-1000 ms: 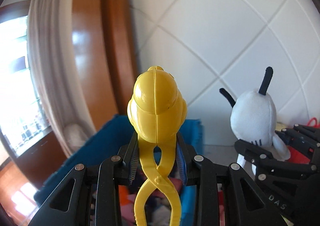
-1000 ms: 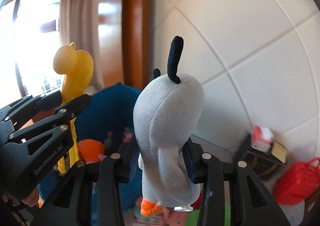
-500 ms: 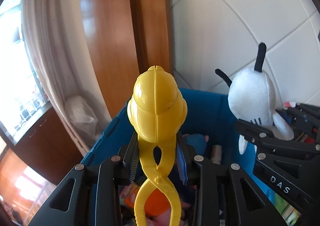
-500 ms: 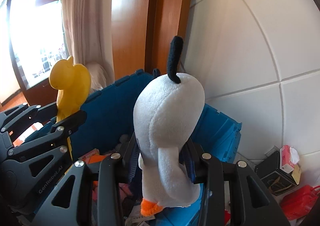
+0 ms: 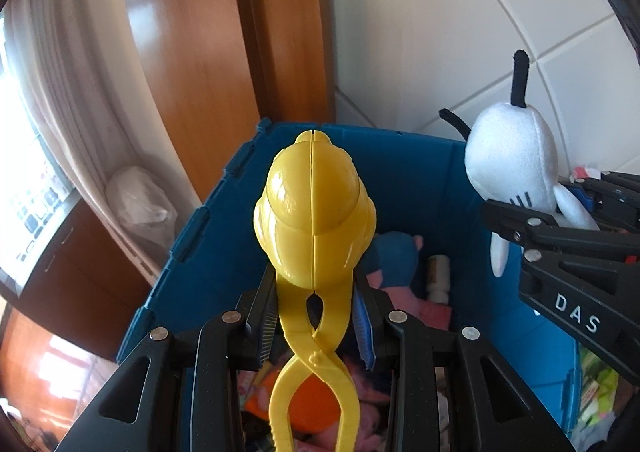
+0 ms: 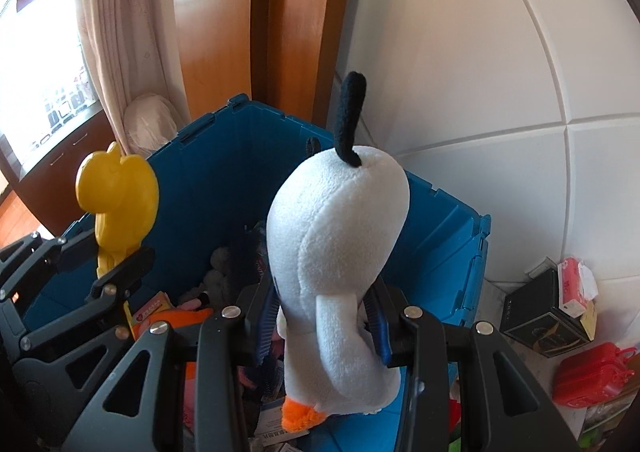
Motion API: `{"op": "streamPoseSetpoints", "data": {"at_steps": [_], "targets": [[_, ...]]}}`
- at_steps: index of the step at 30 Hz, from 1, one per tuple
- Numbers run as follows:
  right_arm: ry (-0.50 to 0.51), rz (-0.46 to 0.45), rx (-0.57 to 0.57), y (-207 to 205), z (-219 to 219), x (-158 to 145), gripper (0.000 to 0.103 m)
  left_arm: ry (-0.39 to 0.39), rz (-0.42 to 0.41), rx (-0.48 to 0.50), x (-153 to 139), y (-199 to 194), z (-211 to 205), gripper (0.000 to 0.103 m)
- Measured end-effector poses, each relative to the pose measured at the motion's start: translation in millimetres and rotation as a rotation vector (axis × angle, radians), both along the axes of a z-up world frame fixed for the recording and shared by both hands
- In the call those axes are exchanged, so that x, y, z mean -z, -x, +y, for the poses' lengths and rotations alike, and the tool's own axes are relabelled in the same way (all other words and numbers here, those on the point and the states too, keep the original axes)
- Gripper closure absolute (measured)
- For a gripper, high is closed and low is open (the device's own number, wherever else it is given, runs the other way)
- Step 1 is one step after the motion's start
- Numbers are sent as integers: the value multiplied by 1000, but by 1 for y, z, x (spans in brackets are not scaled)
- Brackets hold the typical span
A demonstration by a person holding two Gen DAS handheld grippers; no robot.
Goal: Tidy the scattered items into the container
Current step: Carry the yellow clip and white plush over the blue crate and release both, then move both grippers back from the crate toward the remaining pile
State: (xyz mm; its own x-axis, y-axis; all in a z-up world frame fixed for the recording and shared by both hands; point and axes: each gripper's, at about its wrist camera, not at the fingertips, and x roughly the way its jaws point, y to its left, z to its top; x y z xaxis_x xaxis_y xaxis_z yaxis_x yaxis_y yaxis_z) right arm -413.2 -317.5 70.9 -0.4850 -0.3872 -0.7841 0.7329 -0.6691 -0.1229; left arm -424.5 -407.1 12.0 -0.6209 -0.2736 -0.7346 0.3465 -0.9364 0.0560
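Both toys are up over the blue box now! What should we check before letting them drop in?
1. Yellow duck tongs over the blue box: ok, its open inside lies behind and below them.
2. Left gripper hold: not ok to trust. Its jaws have just been opening; a gap shows at the right pad, though the tongs are between them.
3. White plush toy over the box: ok.
4. Right gripper hold: ok, both pads press on the plush.
5. Room in the box: ok, toys cover the bottom only.
6. The two grippers apart: ok, side by side, not touching.
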Motion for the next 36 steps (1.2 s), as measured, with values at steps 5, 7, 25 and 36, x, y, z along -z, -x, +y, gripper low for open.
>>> {"op": "streamPoseSetpoints", "data": {"at_steps": [5,7,25,36], "targets": [[0,-1,14,10,1,1,60,8,7,3,5,-7,8,39],[4,10,18,8,2,0,45,2,5,-5,6,-10,5,35],[105,278,89,-49,91,-42,0,-5,131,56,-23,-66,44,20],[89,307,278,-50,228,-42,0,32,172,233,-44,-58,180,20]]}}
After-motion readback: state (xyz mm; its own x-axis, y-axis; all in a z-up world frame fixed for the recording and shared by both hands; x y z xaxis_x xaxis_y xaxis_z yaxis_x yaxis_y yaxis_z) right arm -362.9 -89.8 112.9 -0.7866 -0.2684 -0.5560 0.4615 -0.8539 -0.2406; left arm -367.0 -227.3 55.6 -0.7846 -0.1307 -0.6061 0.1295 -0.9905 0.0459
